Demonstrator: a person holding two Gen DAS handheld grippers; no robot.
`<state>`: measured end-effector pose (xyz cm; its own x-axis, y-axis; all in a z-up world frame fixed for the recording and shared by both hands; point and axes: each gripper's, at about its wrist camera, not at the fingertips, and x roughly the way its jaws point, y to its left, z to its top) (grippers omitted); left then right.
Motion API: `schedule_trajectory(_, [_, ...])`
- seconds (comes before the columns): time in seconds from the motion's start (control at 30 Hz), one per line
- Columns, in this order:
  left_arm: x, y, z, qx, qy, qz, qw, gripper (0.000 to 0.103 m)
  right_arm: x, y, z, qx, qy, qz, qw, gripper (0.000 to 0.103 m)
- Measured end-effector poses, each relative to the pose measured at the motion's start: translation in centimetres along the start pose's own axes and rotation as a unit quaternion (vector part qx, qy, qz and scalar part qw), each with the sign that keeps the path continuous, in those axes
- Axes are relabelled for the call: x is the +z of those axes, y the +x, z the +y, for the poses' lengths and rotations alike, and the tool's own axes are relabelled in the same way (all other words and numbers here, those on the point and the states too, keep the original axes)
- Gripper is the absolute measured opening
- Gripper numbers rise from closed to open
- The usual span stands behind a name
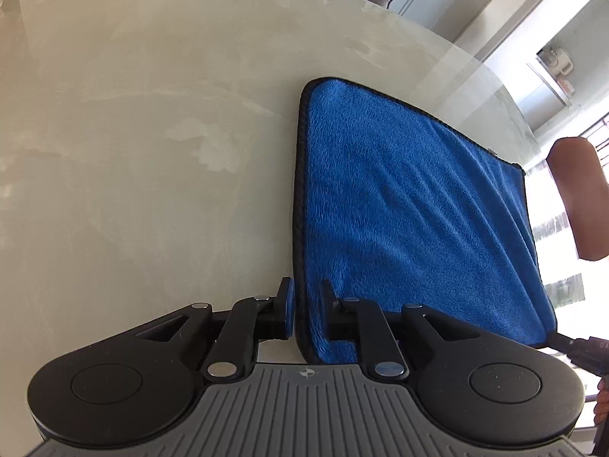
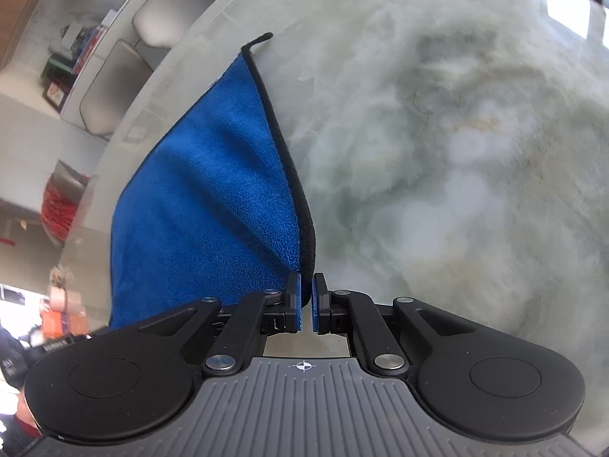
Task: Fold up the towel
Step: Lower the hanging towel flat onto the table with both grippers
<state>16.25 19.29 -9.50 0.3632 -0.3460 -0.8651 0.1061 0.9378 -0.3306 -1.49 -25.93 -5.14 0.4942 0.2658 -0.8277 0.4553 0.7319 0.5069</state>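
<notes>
Left wrist view first: the blue towel [image 1: 411, 209], plush microfibre with a dark stitched border, lies spread on the pale table [image 1: 133, 152], and its near left corner runs right between the fingers of the left gripper [image 1: 307, 312]. The jaws stand a little apart with the hem in the gap; the right finger [image 1: 328, 304] lies against the fabric, the left finger with its blue pad sits just beside the border. Whether it truly pinches the cloth, I cannot tell. At the towel's near right corner the tip of the other tool [image 1: 563, 342] meets the fabric, and a bare forearm [image 1: 578, 198] shows at the right edge.

Over to the right wrist view: the right gripper [image 2: 306, 304] has its blue pads [image 2: 297, 304] nearly together, a thin slit between them, and the towel's [image 2: 213, 190] corner gathers into that slit, the cloth rising in a tented fold from the pinch. A small dark hanging loop [image 2: 259, 40] sticks out at the far corner.

Under it all, a round marble-look tabletop [image 2: 437, 152], greenish veins under a glossy top. Beyond the rim, pale grey chairs [image 2: 114, 87] and cluttered shelves to the left; bright windows [image 1: 552, 76] in the left view.
</notes>
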Motion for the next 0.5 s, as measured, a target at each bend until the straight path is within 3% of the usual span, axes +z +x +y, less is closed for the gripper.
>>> schedule_trajectory(0.13, [1.3,0.0,-0.3,0.023,0.022,0.003,0.9995,0.015,0.7,0.0,-0.1,-0.009,-0.007,0.03,0.999,0.008])
schedule_trajectory(0.23, [2.7,0.2,-0.6,0.02,0.037,-0.003,0.9991,0.017,1.2,0.3,-0.1,-0.019,-0.009,0.061,0.998,0.014])
schedule_trajectory(0.3, [3.9,0.6,-1.0,0.018,0.048,-0.009,0.9986,0.022,1.8,-0.1,0.0,-0.025,-0.019,0.064,0.997,0.034])
schedule_trajectory(0.5, [7.9,3.2,-3.5,0.004,0.097,-0.032,0.9948,0.023,7.1,0.0,2.6,0.004,-0.073,-0.023,0.997,0.034])
